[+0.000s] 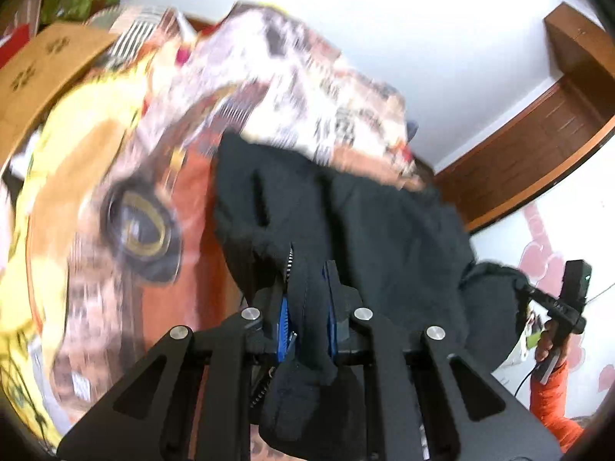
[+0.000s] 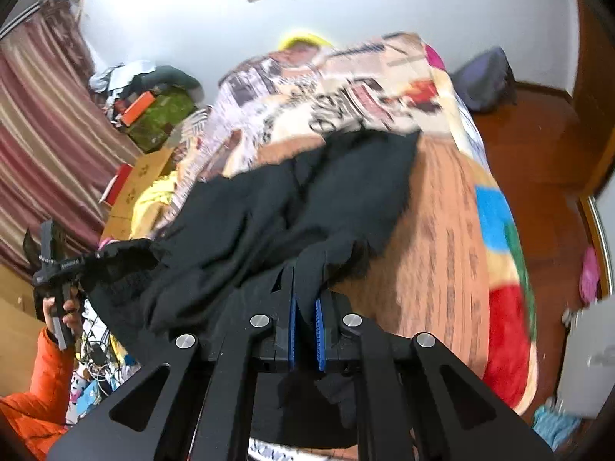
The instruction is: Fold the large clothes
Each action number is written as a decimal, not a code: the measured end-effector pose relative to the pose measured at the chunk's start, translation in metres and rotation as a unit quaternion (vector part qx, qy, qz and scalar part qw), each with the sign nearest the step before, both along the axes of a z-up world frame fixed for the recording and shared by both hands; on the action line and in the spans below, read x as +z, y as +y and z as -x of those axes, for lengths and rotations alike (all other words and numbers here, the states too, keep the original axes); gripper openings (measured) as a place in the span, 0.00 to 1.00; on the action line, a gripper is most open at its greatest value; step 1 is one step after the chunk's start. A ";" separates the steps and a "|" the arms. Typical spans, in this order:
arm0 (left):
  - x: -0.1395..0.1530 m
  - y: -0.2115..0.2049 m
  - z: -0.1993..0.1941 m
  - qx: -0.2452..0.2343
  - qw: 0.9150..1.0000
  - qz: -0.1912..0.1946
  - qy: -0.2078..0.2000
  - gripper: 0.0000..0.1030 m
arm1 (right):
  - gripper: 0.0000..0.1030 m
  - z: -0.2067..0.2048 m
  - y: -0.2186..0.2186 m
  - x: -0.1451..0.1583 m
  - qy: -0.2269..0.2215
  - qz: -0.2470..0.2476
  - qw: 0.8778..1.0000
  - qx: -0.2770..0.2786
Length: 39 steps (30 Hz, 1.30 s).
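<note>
Both tools clamp one edge of the black garment (image 2: 292, 207): left tool (image 1: 307, 307), right tool (image 2: 305, 330). Its long axis runs between them; the rest trails far onto the bed (image 2: 442, 230).

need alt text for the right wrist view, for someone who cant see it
The right gripper is shut on an edge of a black garment that trails across a bed with a colourful patterned blanket. At far left, the left gripper grips another part of the garment.
</note>
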<state>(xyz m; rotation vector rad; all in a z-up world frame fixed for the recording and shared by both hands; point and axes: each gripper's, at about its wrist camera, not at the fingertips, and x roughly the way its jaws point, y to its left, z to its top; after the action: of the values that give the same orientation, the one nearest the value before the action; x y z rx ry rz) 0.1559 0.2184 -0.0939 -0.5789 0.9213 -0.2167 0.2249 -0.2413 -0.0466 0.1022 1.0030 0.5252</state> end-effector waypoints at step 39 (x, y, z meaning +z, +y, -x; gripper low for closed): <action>-0.065 0.076 -0.250 0.056 0.987 -0.107 0.107 0.16 | 0.10 -0.256 0.017 -0.091 0.136 0.023 0.990 -0.031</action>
<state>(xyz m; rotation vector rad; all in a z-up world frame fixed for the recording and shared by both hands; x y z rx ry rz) 0.4057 0.2945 -0.1591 -0.4590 1.1004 0.0471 0.4807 -0.2244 -0.1372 0.1660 1.2740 0.4376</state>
